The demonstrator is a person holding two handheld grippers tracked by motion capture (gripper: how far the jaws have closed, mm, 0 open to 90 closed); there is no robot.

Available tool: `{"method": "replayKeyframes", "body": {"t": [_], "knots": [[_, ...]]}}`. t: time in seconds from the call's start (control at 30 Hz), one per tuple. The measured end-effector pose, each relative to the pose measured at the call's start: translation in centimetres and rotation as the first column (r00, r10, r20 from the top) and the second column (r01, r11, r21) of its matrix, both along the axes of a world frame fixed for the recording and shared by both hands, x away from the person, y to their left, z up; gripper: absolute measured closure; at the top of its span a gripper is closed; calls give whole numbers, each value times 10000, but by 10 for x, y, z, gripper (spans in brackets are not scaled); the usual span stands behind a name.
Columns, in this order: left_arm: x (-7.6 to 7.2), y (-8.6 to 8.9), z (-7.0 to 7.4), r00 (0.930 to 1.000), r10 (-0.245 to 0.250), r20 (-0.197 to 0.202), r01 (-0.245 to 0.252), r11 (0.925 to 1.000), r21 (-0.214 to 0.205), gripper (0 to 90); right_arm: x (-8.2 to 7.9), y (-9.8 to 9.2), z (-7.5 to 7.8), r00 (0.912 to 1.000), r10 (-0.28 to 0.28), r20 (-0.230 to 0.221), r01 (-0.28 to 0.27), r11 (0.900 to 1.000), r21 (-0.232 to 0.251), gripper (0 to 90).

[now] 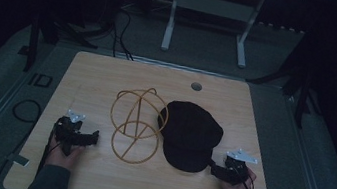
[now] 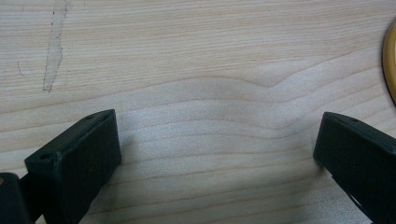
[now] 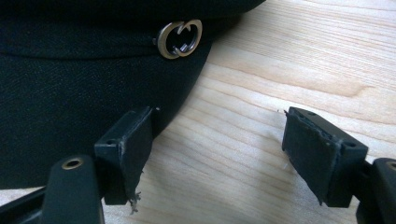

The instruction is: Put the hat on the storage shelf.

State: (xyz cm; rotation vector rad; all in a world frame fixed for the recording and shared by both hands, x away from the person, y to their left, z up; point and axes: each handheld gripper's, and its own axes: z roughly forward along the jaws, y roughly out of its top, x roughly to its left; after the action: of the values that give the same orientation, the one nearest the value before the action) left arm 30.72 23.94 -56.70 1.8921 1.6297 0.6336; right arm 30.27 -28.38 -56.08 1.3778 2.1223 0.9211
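**Two claws parked wide open, cap and wire frame sat between them**

A light wooden counter (image 1: 93, 78) is seen from the high view, with the room around it left pretty dark. The left claw (image 1: 83, 137) is held low over the counter's near left part, gripped by a hand (image 1: 64, 155) whose sleeve comes in from the bottom edge. In the left gripper view its jaws are spread wide apart with nothing but bare wood grain between them, so nothing is held. A sliver of yellow wire frame (image 2: 389, 60) is caught at the far right edge of that view, off to the claw's right and apart from the jaws.

That wire frame (image 1: 136, 124) is made of yellow hoops, sat between the two claws and just left of a black cap (image 1: 190, 136). Whether frame and cap are actually touching can't be told from up there.

The right claw (image 1: 215, 171) is held by the other hand (image 1: 237, 186) at the near right of the counter, just beside the cap's near right edge. In the right gripper view its jaws are also spread wide, with only wood between them. The black cap (image 3: 70, 84) is seen close ahead-left of the claw, its brim edge right behind the left jaw; contact there can't be told. A metal interlocking-ring emblem (image 3: 180, 38) is fixed on the cap's band.

No containers are involved.
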Motion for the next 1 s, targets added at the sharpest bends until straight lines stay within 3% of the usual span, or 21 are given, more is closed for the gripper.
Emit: {"method": "replayKeyframes", "body": {"t": [0.3,0.47,0.6,0.83,1.0], "knots": [[0,0,0,10000,-3,1,3,10000,0,2,0,3,0,9994,-360,-3,360,9994,-13,246],[0,0,0,10000,4,1,-4,10000,-6,2,1,9,5,9988,-379,-314,374,9992,-150,365],[0,0,0,10000,3,-2,-3,10000,-3,2,0,11,8,9990,77,-436,-92,9994,-337,447],[0,0,0,10000,-34,0,34,10000,-7,2,-6,15,23,9903,1058,-899,-1131,9903,-810,449],[-1,-1,0,9999,-159,17,159,9999,-4,2,-10,16,46,9840,1567,-851,-1619,9851,-581,416]]}}
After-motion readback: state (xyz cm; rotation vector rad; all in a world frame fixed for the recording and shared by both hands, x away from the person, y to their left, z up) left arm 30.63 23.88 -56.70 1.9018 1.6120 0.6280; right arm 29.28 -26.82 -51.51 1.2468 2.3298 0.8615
